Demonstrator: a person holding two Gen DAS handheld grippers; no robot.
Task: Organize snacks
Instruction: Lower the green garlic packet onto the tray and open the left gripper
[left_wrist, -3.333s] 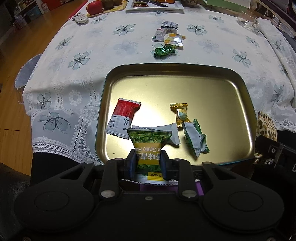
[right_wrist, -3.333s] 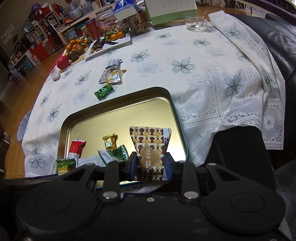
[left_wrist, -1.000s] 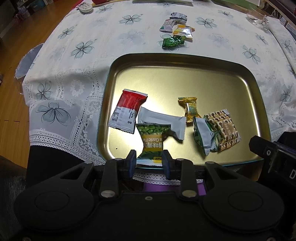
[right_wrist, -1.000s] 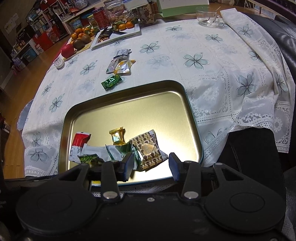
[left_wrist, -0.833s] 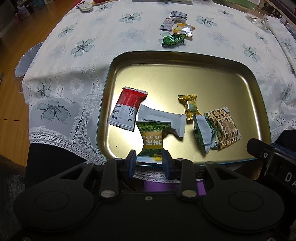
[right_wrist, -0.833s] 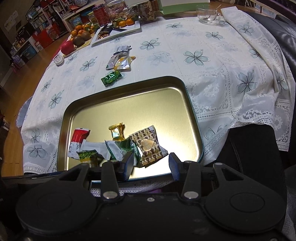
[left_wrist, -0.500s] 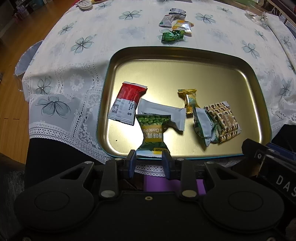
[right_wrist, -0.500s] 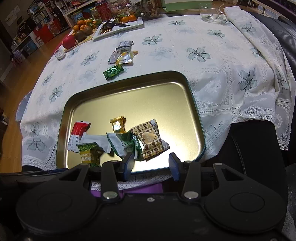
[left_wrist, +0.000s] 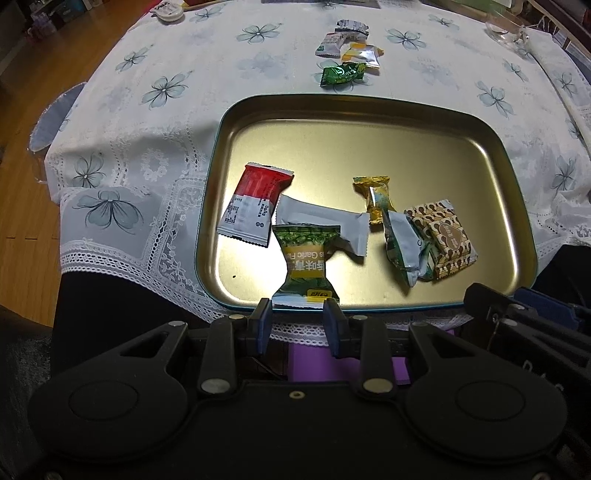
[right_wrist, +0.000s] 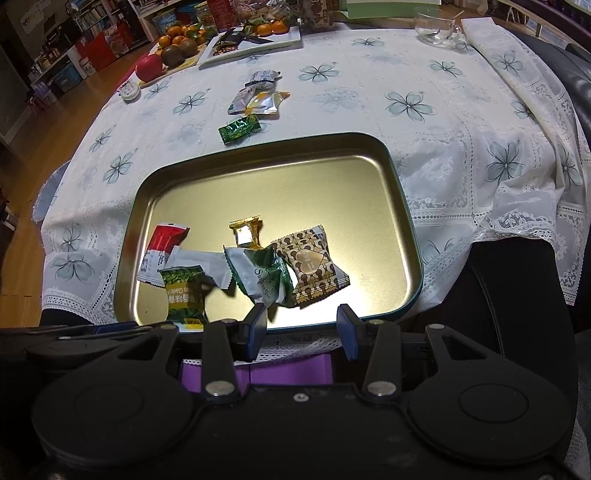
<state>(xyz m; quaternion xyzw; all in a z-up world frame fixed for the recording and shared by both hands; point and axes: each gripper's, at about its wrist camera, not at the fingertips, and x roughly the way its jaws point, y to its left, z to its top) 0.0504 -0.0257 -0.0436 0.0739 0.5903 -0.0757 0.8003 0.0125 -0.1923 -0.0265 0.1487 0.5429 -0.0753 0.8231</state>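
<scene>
A gold metal tray (left_wrist: 369, 101) lies on the flowered tablecloth. In it rest a red-and-white packet (left_wrist: 255, 205), a white packet (left_wrist: 321, 225), a gold candy (left_wrist: 376, 199), a green-and-silver packet (left_wrist: 402, 247) and a brown heart-print packet (right_wrist: 310, 271). A green garlic-pea packet (left_wrist: 305, 266) lies at the tray's near rim. Its near end sits just beyond my left gripper (left_wrist: 297, 314), which is open, its pads off the packet. My right gripper (right_wrist: 303, 321) hangs open over the near rim with nothing between its fingers.
Beyond the tray a green candy (right_wrist: 239, 127) and a small pile of packets (right_wrist: 258, 98) lie on the cloth. Farther back stand a fruit board (right_wrist: 170, 48), a white plate (right_wrist: 255, 42), a glass cup (right_wrist: 436, 24) and a small round tin (right_wrist: 129, 90).
Earlier each gripper held a packet: green in the left, brown heart-print in the right. Both packets now lie in the tray. Over the last second both grippers drew back slightly.
</scene>
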